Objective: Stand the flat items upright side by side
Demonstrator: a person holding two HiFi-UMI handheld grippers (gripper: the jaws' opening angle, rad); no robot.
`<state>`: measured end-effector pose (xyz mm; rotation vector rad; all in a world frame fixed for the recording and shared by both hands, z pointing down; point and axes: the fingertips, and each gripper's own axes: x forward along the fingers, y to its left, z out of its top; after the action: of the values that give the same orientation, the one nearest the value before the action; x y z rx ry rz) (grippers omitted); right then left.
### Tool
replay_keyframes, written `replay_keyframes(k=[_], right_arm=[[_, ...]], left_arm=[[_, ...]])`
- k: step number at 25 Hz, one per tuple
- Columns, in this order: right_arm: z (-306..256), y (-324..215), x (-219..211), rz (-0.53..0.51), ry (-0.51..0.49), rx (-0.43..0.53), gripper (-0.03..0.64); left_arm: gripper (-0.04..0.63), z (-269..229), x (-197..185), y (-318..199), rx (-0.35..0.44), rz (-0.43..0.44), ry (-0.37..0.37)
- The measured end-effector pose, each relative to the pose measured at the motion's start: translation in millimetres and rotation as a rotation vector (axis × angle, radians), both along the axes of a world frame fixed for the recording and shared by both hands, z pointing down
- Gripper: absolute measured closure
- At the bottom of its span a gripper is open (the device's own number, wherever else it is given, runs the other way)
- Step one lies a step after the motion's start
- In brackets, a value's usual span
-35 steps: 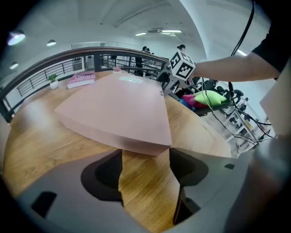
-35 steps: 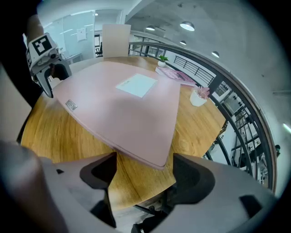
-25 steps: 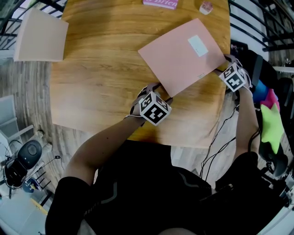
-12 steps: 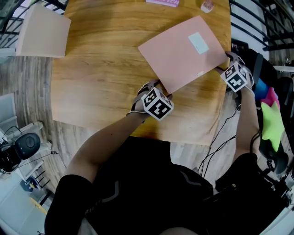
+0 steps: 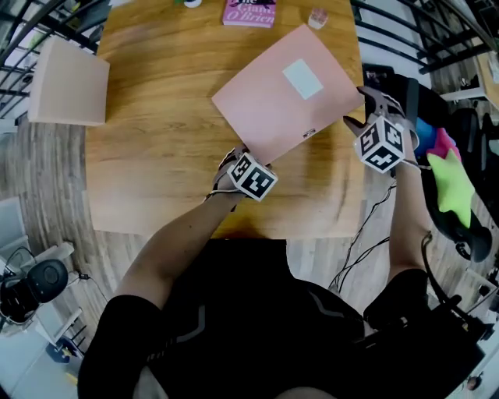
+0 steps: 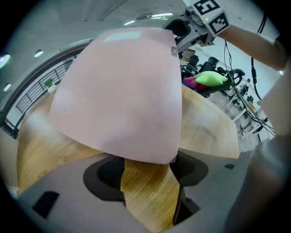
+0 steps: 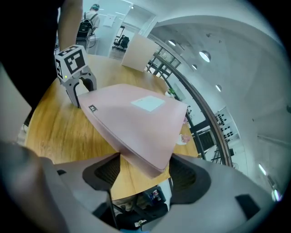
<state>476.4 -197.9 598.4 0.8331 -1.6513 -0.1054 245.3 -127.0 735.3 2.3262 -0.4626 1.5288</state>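
Where the head view looks down on the light wooden desk [image 5: 156,156], the pale pink flat book [image 5: 281,101] with a white label lies slanted across the right half. Its near edge runs between the two grippers. The left gripper [image 5: 234,158] is at the book's near left corner, well inside the desk. The right gripper [image 5: 360,109] is at the near right corner, by the desk's right edge. A magenta paperback [image 5: 249,12] lies at the far edge, apart from the book. A tan square board [image 5: 69,78] sits off to the left, beyond the desk.

In the left gripper view, the fingers [image 6: 72,175] stand apart with bare wood grain showing in the gap. The book [image 6: 118,100] fills the view above them, its face turned toward the camera. Its nearest corner lies across the fingertips rather than down between the pads. The right gripper [image 6: 184,41] shows at the book's far corner, upper right.

In the right gripper view, the fingers [image 7: 191,175] stand wide and have just been closing a little. The book's [image 7: 136,123] thick corner sits wedged down between them, one edge against each finger. That corner is up off the desk [image 7: 50,123]. From it the book slopes down toward the left gripper [image 7: 82,93], whose fingers straddle the opposite corner.
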Motion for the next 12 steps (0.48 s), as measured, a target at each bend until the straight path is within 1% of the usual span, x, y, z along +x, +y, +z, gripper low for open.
replay_keyframes(k=[7, 10, 12], right_arm=[[-64, 19, -50, -0.039, 0.057, 0.072, 0.279], [-88, 22, -70, -0.06, 0.086, 0.1, 0.279], [-101, 24, -84, -0.077, 0.099, 0.123, 0.279]], left_arm=[[0.272, 6, -5, 2, -0.011, 0.008, 0.078], [0.272, 4, -5, 3, -0.041, 0.025, 0.1], [0.272, 3, -6, 3, -0.066, 0.04, 0.102]])
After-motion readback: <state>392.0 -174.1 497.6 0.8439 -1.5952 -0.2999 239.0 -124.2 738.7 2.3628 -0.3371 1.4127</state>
